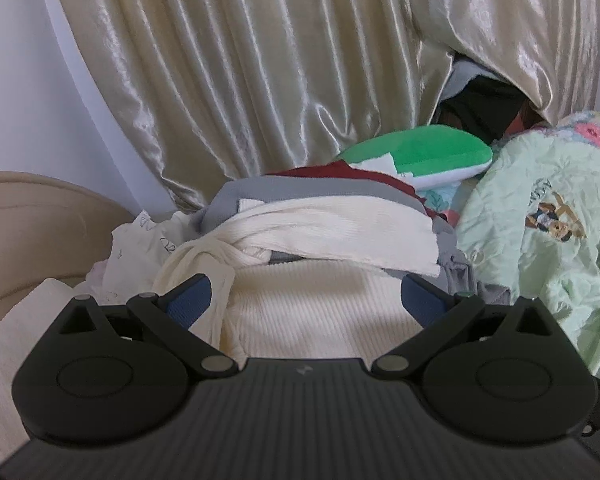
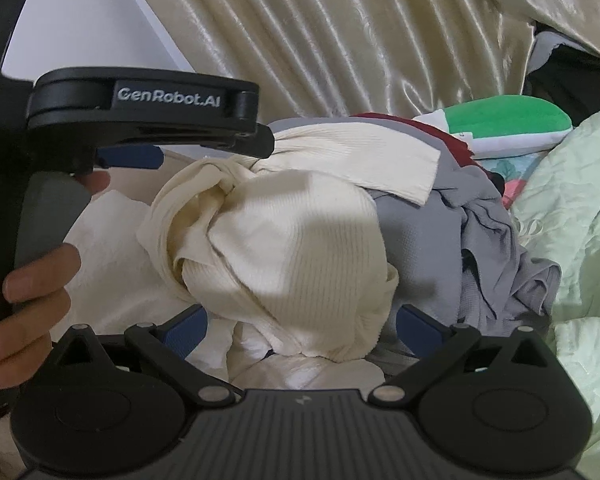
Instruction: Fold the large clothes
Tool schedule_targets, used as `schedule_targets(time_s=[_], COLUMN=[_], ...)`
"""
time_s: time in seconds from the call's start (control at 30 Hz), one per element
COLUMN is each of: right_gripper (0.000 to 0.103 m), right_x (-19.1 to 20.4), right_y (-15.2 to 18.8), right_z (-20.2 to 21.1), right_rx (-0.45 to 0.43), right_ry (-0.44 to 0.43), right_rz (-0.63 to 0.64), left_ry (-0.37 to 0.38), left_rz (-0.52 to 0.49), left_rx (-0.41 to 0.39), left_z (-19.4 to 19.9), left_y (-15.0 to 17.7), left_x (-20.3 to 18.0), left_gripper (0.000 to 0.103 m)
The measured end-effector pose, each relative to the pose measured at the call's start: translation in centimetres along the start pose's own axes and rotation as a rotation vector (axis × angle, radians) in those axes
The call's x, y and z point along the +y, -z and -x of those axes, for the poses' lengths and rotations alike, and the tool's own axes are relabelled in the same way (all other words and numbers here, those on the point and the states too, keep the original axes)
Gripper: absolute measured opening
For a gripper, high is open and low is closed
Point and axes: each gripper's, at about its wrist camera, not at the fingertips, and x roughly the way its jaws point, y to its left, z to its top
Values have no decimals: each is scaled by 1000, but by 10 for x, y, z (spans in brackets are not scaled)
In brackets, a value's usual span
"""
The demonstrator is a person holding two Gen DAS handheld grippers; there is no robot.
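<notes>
Cream ribbed sweater [image 2: 284, 248] is bunched and twisted, one sleeve knotted around the body: folding not yet begun, by my judgement; it must be untangled and spread flat first. Right gripper [image 2: 300, 330] jaws spread wide, holding nothing, the sweater's lower lump lying between them. Left gripper [image 1: 304, 300] likewise released, just before the same garment. Sweater sits atop a pile on the bed: grey garment [image 2: 492, 248], dark red cloth [image 1: 360, 174] behind. Farther off, green pillow [image 1: 432, 148], then curtain [image 1: 260, 72].

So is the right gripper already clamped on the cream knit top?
No, the right gripper is open, its blue fingers spread either side of the cream knit top.
</notes>
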Motion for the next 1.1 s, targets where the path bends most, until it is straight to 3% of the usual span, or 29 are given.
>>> schedule_targets(time_s=[0.2,0.33,0.63,1.1], right_gripper=[101,101,101,101], right_x=[0,0,0,-2], right_y=[1,-2,-7,-6], right_z=[-3,-10,-12,-15], right_rx=[0,13,27,45], right_ry=[17,30,36,57], right_rz=[4,13,21,20], left_ry=[-12,48,63,83], left_rz=[-18,18,-3,2], left_rx=[31,59,94,94], left_z=[-3,-5,-19,-15], left_y=[5,0,-6,-3], left_x=[-13,-3,1,2], left_gripper=[103,103,103,103])
